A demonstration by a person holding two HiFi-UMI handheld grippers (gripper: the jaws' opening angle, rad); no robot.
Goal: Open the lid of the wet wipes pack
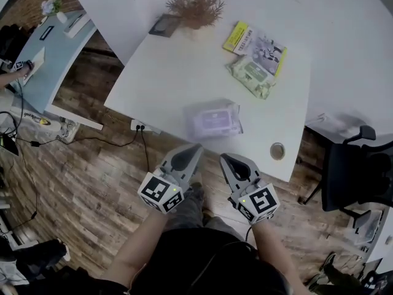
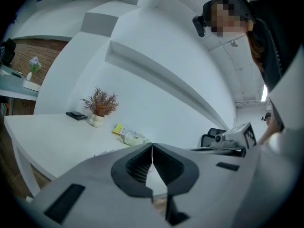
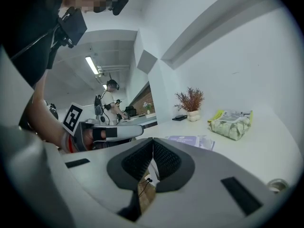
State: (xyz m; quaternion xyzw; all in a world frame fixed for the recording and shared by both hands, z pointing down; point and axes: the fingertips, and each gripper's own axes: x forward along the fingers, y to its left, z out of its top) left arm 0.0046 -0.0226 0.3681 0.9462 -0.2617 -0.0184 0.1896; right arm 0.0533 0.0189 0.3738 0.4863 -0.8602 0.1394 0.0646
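Note:
The purple wet wipes pack (image 1: 212, 120) lies flat near the front edge of the white table (image 1: 166, 78), its lid down; it also shows in the right gripper view as a low purple pack (image 3: 187, 140). My left gripper (image 1: 196, 147) and right gripper (image 1: 225, 158) hang side by side over the floor, just short of the table's edge, pointing at the pack and apart from it. Both are shut with nothing between the jaws, as the left gripper (image 2: 152, 148) and right gripper (image 3: 152, 141) views show.
A green pack (image 1: 250, 75) and a yellow-edged pack (image 1: 256, 45) lie farther back right, with a dried plant (image 1: 195, 5) and a black item (image 1: 164, 25) behind. A round cable hole (image 1: 277, 150) sits near the front right corner. A black chair (image 1: 359, 177) stands right.

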